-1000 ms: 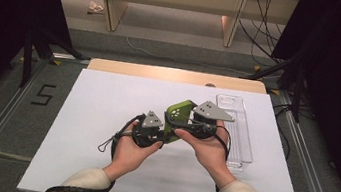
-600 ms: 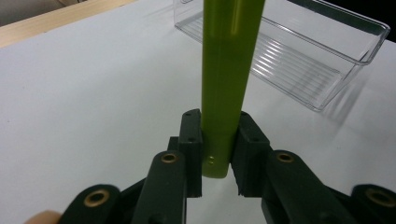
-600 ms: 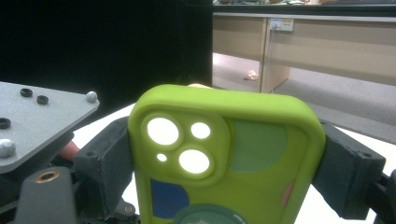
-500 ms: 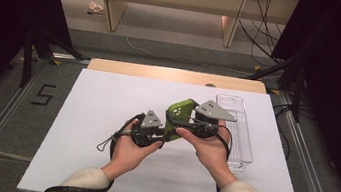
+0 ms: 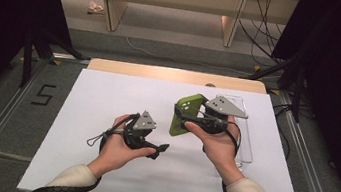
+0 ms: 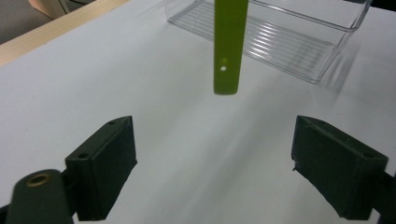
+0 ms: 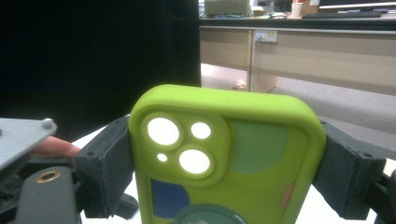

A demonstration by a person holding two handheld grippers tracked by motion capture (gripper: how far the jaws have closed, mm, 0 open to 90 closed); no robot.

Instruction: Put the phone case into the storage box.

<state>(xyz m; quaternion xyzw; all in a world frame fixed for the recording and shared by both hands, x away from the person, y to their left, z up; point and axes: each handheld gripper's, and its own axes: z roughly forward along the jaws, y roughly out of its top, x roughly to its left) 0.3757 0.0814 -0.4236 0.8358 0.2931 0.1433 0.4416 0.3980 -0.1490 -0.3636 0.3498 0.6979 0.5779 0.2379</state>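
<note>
Ahead of the left gripper (image 6: 212, 163), between its parted jaws: bare white table (image 5: 107, 102), open passage. Further ahead: green phone case (image 6: 229, 44) hanging edge-on, clamped in the right gripper (image 7: 224, 163), blocking the straight line. Beyond the case: clear plastic tray (image 6: 299, 46), low walled obstacle on the table. Near side of both grippers: open table surface. Between the two grippers: narrow free gap.

Green phone case (image 7: 233, 154) clamped btwn both jaws — upright (camera cutouts lit).
</note>
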